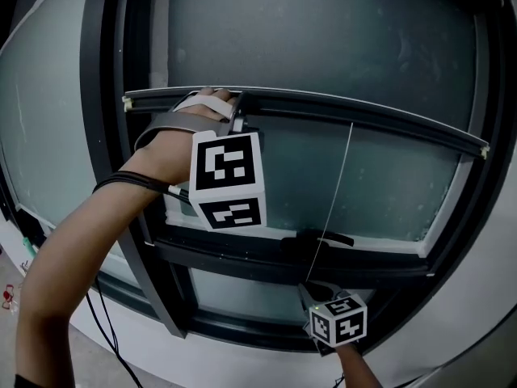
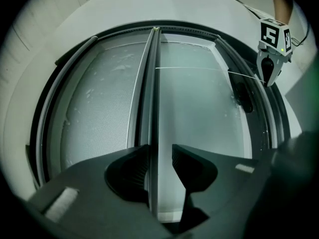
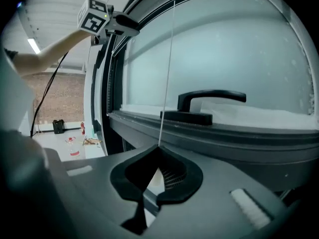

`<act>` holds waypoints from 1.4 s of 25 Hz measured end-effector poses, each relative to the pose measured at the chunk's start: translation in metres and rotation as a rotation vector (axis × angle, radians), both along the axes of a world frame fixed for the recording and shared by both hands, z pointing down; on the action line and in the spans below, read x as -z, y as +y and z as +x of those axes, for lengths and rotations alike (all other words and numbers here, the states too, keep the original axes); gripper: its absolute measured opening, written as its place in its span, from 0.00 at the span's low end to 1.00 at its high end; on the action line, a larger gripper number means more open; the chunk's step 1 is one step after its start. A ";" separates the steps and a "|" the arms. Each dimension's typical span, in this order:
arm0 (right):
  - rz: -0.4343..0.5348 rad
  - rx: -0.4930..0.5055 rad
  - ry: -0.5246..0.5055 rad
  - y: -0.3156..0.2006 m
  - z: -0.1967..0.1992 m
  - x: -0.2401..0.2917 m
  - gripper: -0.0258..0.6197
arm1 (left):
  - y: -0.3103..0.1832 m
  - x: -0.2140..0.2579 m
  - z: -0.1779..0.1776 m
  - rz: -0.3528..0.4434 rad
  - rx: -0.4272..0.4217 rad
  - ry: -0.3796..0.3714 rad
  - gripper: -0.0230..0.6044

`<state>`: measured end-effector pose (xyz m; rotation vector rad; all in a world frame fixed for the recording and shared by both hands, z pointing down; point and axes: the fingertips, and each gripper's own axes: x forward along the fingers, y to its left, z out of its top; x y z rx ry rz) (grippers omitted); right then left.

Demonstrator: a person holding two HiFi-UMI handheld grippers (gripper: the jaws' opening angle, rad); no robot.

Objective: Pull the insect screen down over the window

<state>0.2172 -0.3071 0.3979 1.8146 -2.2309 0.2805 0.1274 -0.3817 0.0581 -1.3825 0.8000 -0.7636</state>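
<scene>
The insect screen's dark bottom bar [image 1: 363, 118] crosses the window partway down, with grey mesh [image 2: 99, 98] above it. My left gripper [image 1: 238, 110] is at the bar's left end. Its jaws [image 2: 160, 158] stand apart around the bar [image 2: 152, 83], and a gap shows on one side. A thin white pull cord [image 1: 339, 184] hangs from the bar down to my right gripper [image 1: 309, 288], which sits low below the window handle [image 1: 319, 238]. In the right gripper view the jaws [image 3: 159, 151] are shut on the cord [image 3: 168, 73].
The dark window frame [image 1: 105, 136] runs down the left, and a lower sash rail [image 1: 242, 257] crosses under the black handle [image 3: 209, 101]. A black cable [image 1: 105, 330] trails from the left arm. Small items lie on the floor far left [image 3: 75, 146].
</scene>
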 end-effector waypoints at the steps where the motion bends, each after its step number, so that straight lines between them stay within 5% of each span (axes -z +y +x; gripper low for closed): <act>1: -0.022 0.002 0.010 0.001 0.001 -0.012 0.05 | -0.001 -0.012 0.001 -0.013 0.001 -0.010 0.28; 5: -0.042 -0.001 0.007 0.004 0.005 -0.048 0.05 | -0.001 -0.054 0.003 -0.041 0.006 -0.023 0.33; 10: -0.020 -0.006 0.045 -0.001 0.020 -0.040 0.05 | 0.003 -0.043 0.007 -0.054 0.027 -0.002 0.33; 25: -0.232 -0.070 0.014 0.021 0.008 -0.179 0.05 | -0.002 -0.180 0.004 -0.168 -0.002 -0.092 0.32; 35: -0.259 -0.079 0.021 0.025 0.006 -0.220 0.05 | -0.006 -0.223 0.004 -0.194 0.012 -0.108 0.32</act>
